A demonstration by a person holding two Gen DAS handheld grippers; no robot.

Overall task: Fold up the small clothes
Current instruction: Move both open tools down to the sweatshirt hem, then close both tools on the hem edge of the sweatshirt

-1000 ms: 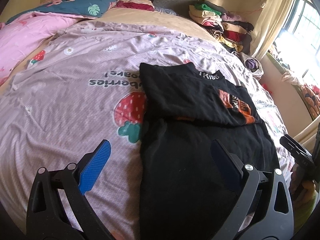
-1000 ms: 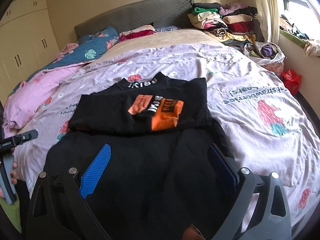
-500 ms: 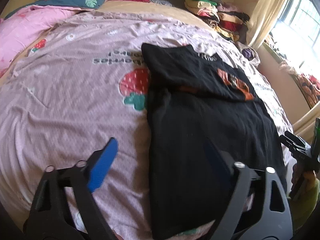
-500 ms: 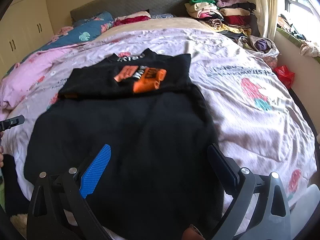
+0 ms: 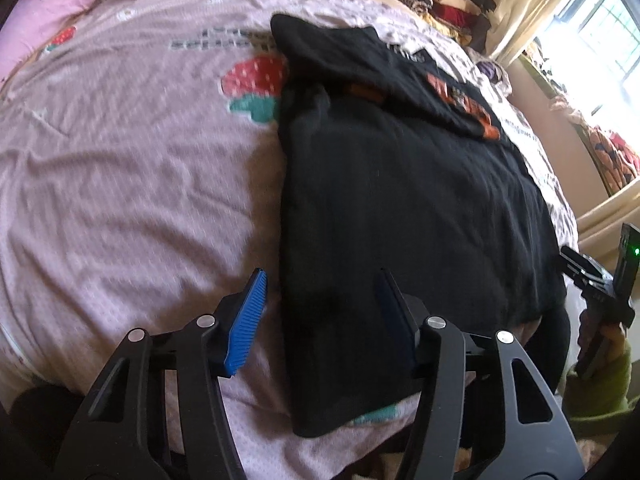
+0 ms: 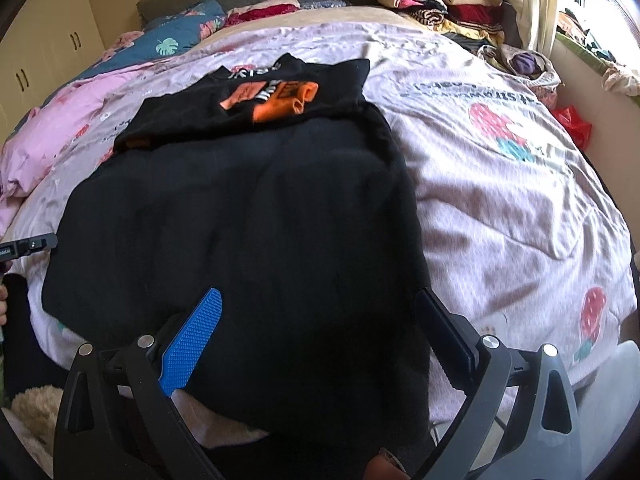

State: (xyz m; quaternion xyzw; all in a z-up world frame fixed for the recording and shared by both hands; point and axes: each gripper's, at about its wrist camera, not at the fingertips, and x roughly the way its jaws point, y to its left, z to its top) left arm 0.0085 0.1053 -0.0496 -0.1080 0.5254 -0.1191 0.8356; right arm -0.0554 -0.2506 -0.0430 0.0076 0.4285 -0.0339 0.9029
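A black T-shirt [image 5: 400, 200] with an orange print lies on the bed, its top part with the collar and print folded down over the body; its hem reaches the near bed edge. It also shows in the right wrist view [image 6: 248, 216]. My left gripper [image 5: 320, 308] is open and empty, its jaws astride the shirt's left edge near the hem. My right gripper [image 6: 320, 328] is open and empty, low over the hem, with its right jaw near the shirt's right edge. The right gripper also shows at the right in the left wrist view [image 5: 592, 280].
The shirt lies on a lilac strawberry-print duvet [image 6: 500, 184]. A pink quilt [image 6: 60, 128] lies at the left and pillows at the headboard. A pile of folded clothes [image 6: 440, 0] sits at the far right corner. A red bag [image 6: 574, 120] lies by the wall.
Both grippers have drawn back and dropped toward the near bed edge, so the shirt's hem now lies between their jaws. The shirt has not moved. Both stay open.
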